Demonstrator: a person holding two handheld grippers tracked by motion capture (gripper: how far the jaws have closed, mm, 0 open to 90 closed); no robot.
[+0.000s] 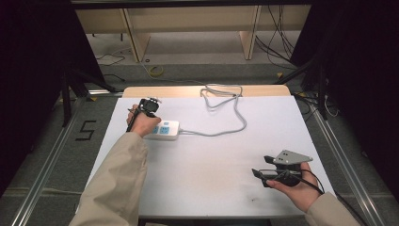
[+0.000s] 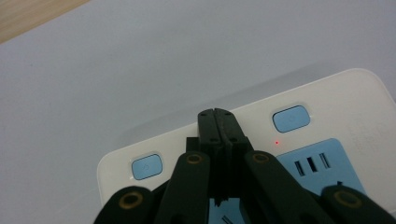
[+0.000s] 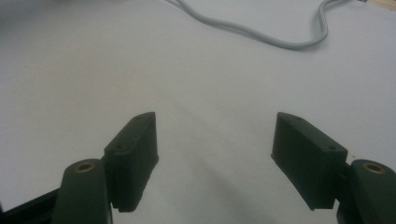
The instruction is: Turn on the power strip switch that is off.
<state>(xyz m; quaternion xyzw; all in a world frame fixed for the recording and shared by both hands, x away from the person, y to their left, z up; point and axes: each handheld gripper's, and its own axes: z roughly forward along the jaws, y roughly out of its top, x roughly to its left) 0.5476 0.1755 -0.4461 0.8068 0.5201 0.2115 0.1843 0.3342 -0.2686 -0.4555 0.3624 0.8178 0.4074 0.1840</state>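
A white power strip [image 1: 163, 129] lies at the left of the white table top [image 1: 211, 155], its grey cable [image 1: 226, 120] looping off toward the far edge. My left gripper [image 1: 147, 113] stands over the strip's left end. In the left gripper view the left gripper [image 2: 217, 115] has its jaws shut together, tips resting on the power strip [image 2: 355, 102] between two blue buttons [image 2: 290, 119]; a small red light [image 2: 277, 142] glows beside them. My right gripper [image 1: 261, 165] rests near the front right, and in its own view the right gripper [image 3: 215, 154] is open above bare table.
The grey cable [image 3: 261, 35] curves across the far part of the right gripper view. A wooden strip [image 1: 202, 91] borders the table's far edge. Metal rails [image 1: 339, 155] run along both sides, and loose cables [image 1: 277, 47] lie on the floor beyond.
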